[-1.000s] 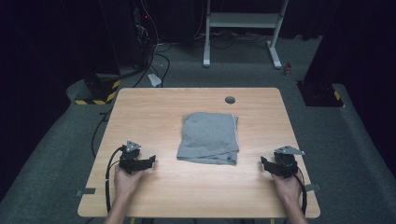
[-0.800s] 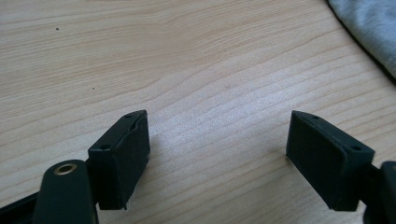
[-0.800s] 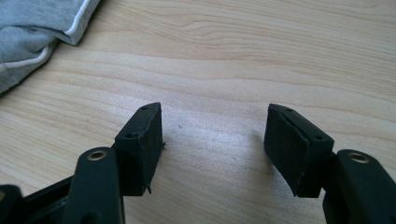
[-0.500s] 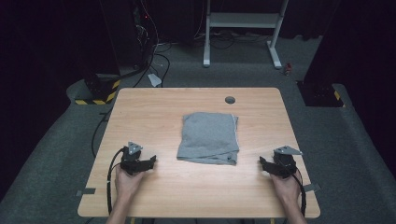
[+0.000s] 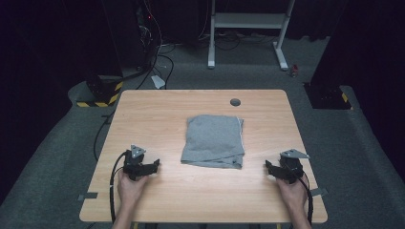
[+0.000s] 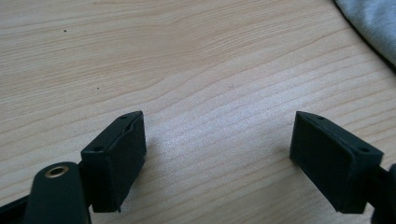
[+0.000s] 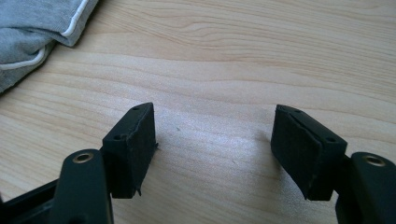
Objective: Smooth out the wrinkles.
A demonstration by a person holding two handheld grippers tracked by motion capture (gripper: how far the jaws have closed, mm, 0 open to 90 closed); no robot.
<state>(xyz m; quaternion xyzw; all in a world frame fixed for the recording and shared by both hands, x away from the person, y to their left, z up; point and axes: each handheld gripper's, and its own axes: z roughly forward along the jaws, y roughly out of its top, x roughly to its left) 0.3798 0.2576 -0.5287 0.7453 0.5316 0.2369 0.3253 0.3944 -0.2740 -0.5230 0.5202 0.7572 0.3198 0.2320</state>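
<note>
Cloth (image 5: 213, 141) is my landmark: grey, folded, flat in the middle of the table (image 5: 157, 105). My left gripper (image 5: 154, 166) rests left of the cloth near its front corner, jaws spread wide and empty. My right gripper (image 5: 269, 168) sits right of the cloth, also wide and empty. I judge that the approach is the step in hand; next, both must reach the cloth's edges.

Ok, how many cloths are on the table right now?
1. The folded grey cloth lies mid-table, between the left gripper and right gripper, touching neither. Folds could hide another layer.
</note>
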